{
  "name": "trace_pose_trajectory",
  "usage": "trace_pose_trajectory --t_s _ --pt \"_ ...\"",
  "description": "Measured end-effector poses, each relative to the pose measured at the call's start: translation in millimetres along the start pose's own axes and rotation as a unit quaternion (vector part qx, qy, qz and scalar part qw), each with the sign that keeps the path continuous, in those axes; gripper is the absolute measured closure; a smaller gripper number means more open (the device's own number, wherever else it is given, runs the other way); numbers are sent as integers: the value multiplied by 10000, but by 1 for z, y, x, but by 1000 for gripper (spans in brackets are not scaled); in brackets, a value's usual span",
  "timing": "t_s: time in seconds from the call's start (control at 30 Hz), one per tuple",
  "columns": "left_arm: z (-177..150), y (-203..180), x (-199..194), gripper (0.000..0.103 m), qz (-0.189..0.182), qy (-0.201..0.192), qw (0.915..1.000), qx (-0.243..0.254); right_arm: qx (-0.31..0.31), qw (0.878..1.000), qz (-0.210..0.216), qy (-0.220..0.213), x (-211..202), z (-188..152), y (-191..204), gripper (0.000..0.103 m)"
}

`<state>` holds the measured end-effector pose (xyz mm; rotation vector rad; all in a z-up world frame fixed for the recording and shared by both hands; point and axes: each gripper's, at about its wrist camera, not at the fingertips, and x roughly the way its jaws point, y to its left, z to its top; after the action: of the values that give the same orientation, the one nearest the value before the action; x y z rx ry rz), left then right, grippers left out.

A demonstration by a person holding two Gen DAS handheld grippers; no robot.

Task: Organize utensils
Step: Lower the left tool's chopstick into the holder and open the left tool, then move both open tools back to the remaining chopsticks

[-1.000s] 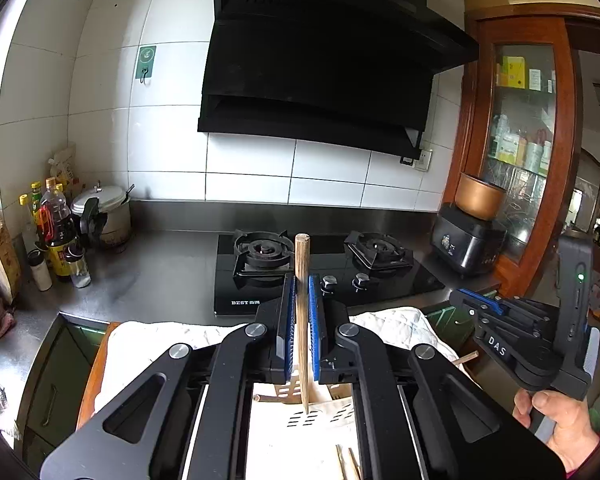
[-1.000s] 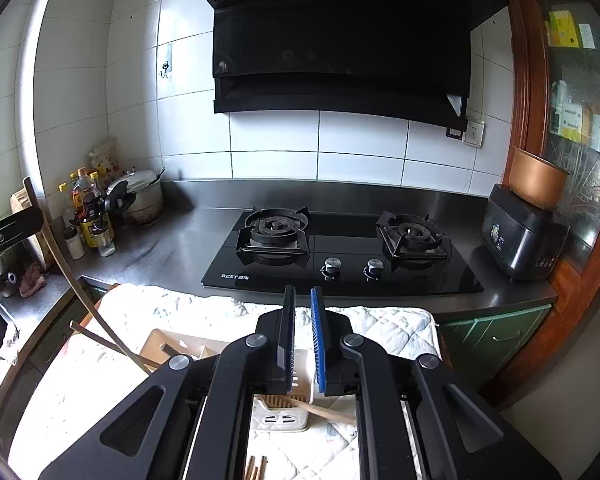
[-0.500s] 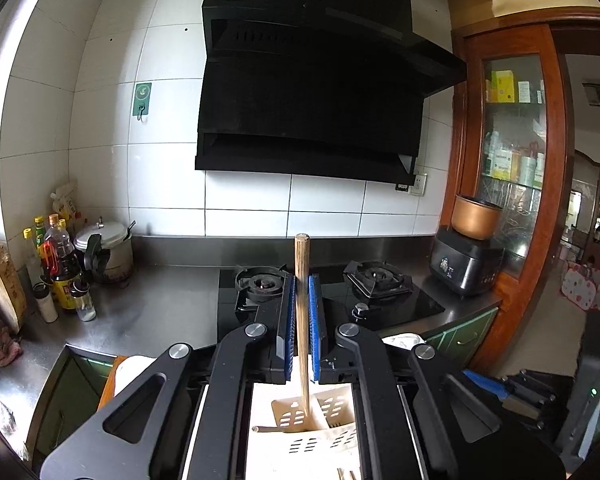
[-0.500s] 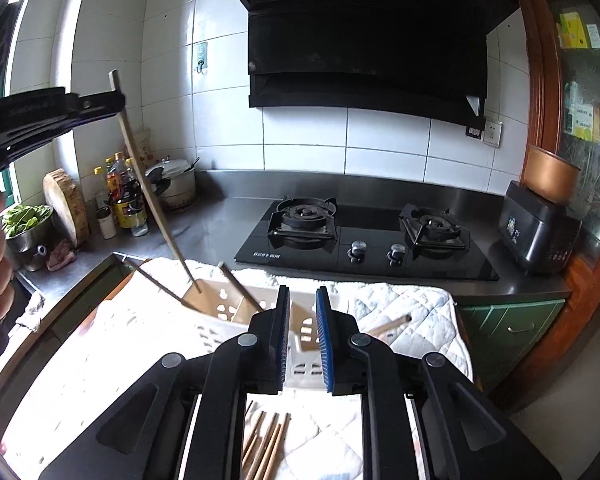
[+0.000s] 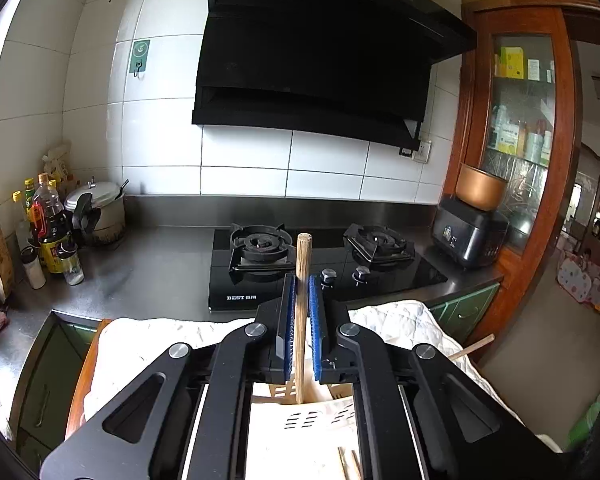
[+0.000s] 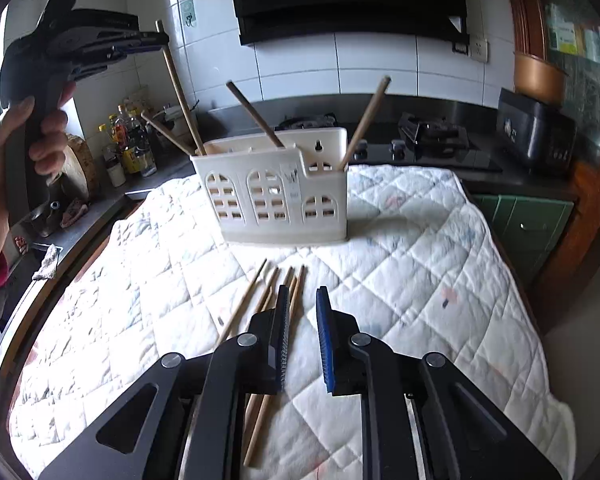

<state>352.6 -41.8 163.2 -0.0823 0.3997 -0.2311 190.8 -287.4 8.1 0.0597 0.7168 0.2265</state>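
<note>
**While one chopstick is going into the caddy**

While my left gripper (image 5: 299, 320) is pinching a pale wooden chopstick (image 5: 301, 300) upright, its lower end is sitting in the far left compartment of the white caddy (image 6: 276, 196). My right gripper (image 6: 303, 332) is hovering with its fingers slightly spread and empty over the loose chopsticks (image 6: 268, 308) lying near me on the quilted cloth (image 6: 420, 280). Three more sticks are leaning in the caddy. Bare cloth is lying open to the right; the stove (image 5: 324, 268) is standing beyond.

Quilted white cloth (image 6: 400, 248), matt plastic holder (image 6: 276, 196), wooden chopsticks (image 6: 260, 320), glossy tiles (image 5: 244, 168), brushed steel counter (image 5: 152, 272)
</note>
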Motion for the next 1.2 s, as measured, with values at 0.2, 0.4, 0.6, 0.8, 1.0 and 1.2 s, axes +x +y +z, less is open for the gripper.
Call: trace_pose_trajectory --t_s 0.2,0.4,0.6,0.8,1.0,1.2 --pt "-4 -3 -4 96 14 80 10000 28 132 9983 98 563 3 -53 8 89" --pt "-3 -3 -33 95 -67 -27 10000 55 72 9950 213 977 11 -83 24 89" --pt "-25 0 -73 95 -185 57 9998 105 206 9924 294 1178 23 -96 34 89" --pt "-79 8 -97 94 -315 571 9978 62 186 9923 30 1225 32 -97 36 90" --pt "-144 20 -100 94 -378 1270 9911 -106 230 9913 -44 1296 39 -98 36 91" --pt "-199 23 -96 94 -269 1797 9832 -154 194 9920 -162 1235 43 -98 38 92"
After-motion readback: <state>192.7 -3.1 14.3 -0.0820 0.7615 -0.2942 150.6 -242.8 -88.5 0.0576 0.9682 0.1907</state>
